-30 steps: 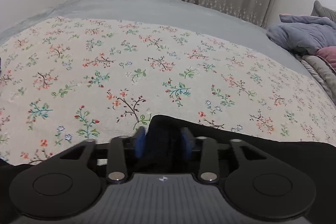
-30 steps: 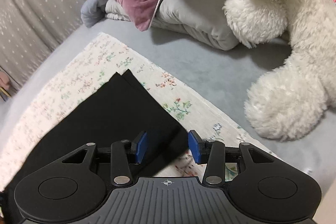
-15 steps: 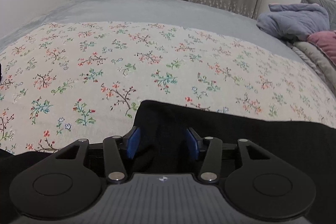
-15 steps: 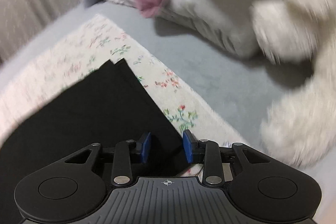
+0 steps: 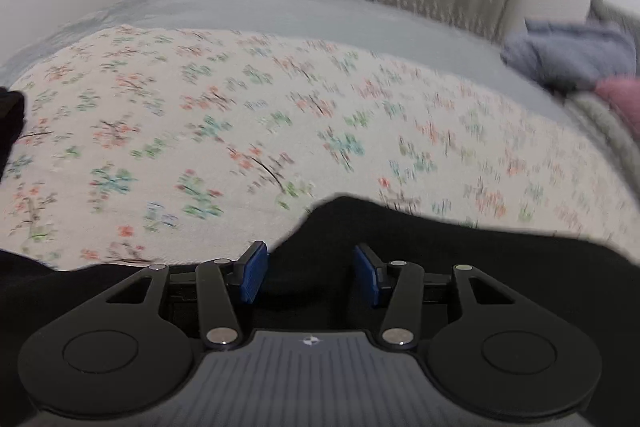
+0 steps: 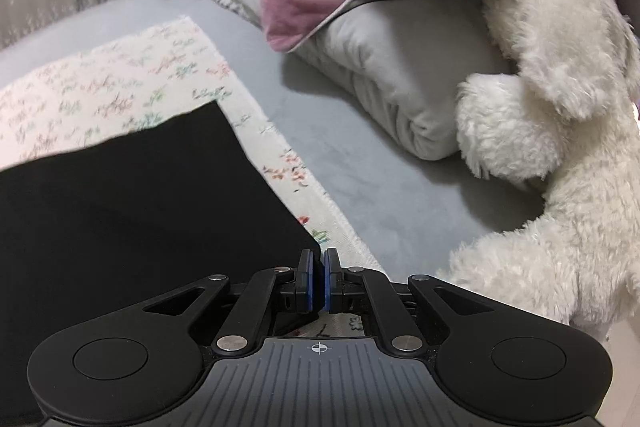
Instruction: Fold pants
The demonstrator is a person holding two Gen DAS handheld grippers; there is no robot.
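While laid flat at the floral cloth's [image 6: 120, 83] edge, black pants [image 6: 132, 195] are pinched at a corner by the right gripper [image 6: 319, 277], just closed from open; the left gripper [image 5: 310, 273], widened further, stands released over fabric.

The pants [image 6: 132, 211] are showing plain black; the cloth [image 5: 224, 115] beneath is showing cream with small, blurred, seemingly floral sprigs in red, teal and green; the bedsheet [image 6: 360, 163] is looking grey-blue; the plush toy [image 6: 560, 147] is appearing white.

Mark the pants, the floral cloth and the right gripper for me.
Pants [image 6: 132, 211]: right wrist view, flat black middle of the fabric.
Floral cloth [image 5: 224, 115]: left wrist view, bare patterned area beyond the pants.
Right gripper [image 6: 319, 281]: right wrist view, between its blue pads, shut on the pants' corner.
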